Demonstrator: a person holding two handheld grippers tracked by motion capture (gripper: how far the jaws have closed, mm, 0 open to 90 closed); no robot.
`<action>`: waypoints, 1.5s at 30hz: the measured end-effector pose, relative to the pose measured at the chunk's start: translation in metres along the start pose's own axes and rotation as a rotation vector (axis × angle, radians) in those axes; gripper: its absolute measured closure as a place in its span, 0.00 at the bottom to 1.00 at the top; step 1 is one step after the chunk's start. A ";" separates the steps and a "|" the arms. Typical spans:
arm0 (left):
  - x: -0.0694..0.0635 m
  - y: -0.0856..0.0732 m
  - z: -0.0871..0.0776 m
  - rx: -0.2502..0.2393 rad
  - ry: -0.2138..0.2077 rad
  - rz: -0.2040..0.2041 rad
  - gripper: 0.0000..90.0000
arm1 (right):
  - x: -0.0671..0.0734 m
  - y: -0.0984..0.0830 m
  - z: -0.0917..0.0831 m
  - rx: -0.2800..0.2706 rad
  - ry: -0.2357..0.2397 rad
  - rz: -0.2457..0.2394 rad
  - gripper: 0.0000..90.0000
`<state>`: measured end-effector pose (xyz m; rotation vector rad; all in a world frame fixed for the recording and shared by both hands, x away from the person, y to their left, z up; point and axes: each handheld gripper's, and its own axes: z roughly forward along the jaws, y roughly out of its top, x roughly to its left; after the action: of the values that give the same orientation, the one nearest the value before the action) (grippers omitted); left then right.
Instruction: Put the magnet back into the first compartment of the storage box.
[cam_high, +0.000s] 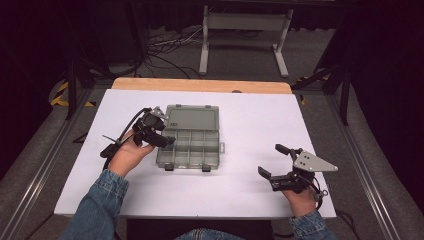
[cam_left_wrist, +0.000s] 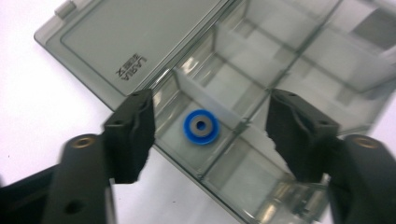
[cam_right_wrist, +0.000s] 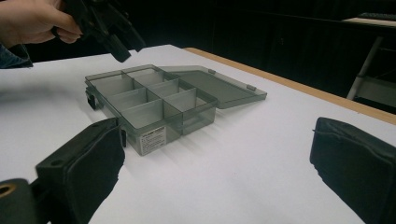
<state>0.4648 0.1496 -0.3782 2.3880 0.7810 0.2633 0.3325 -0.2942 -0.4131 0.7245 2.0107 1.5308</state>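
- On the white bench, smoke-grey compartment box lay with lid folded flat behind, giving free access from above.
- In a compartment at the box's left edge, blue washer rested flat, apparently just dropped there.
- Left gripper hovered directly over that washer, jaws apart, holding nothing, clear of it.
- Right gripper rested well off to the right, jaws wide, empty, likely waiting.
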 end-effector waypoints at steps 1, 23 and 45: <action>-0.001 -0.001 -0.005 -0.022 -0.005 -0.003 0.28 | 0.000 0.000 0.000 -0.001 0.000 -0.001 0.04; -0.026 -0.047 -0.082 -0.430 -0.035 0.025 0.00 | 0.000 0.002 -0.003 -0.017 -0.001 -0.017 0.04; -0.029 -0.117 -0.079 -0.733 -0.068 0.014 0.01 | 0.002 0.002 -0.004 -0.038 -0.001 -0.045 0.02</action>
<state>0.3579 0.2461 -0.3864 1.6989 0.5141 0.3925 0.3290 -0.2951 -0.4106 0.6604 1.9786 1.5381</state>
